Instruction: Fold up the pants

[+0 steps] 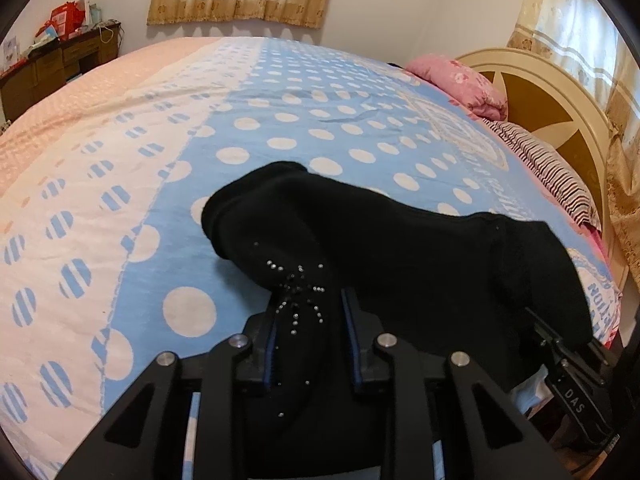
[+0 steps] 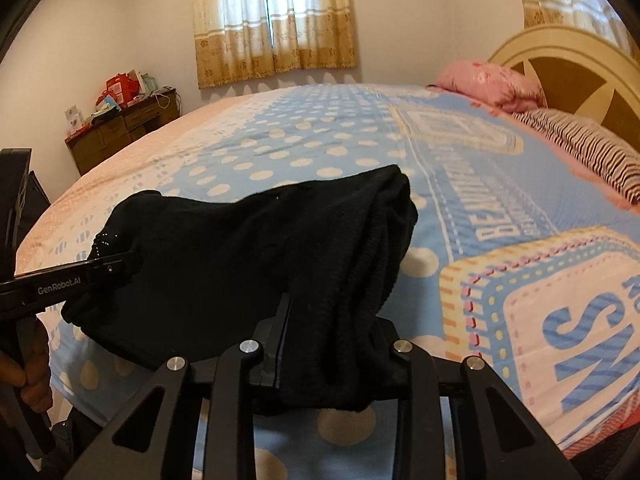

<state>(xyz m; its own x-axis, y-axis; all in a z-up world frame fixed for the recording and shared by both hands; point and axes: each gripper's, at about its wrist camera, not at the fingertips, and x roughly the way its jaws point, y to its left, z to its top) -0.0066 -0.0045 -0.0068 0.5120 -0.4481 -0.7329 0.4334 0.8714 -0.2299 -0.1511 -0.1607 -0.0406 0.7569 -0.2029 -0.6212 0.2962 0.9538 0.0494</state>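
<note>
Black pants (image 1: pixel 400 248) with small rhinestones lie bunched on the blue polka-dot bedspread (image 1: pixel 280 128), partly lifted. In the left wrist view my left gripper (image 1: pixel 310 314) is shut on the rhinestone end of the cloth, which fills the gap between its fingers. At the right edge of that view the right gripper (image 1: pixel 560 344) holds the other end. In the right wrist view the pants (image 2: pixel 240 248) stretch between both tools. My right gripper (image 2: pixel 332 332) is shut on a thick ribbed fold. The left gripper (image 2: pixel 104 264) pinches the far left end, with a hand (image 2: pixel 32 364) on its handle.
The bed's spread (image 2: pixel 480 208) runs wide to the far side. A pink pillow (image 2: pixel 488 80), a striped pillow (image 2: pixel 592 144) and a cream headboard (image 2: pixel 580 64) stand at the right. A brown dresser (image 2: pixel 120 128) with red boxes sits at the far left wall, under curtained windows.
</note>
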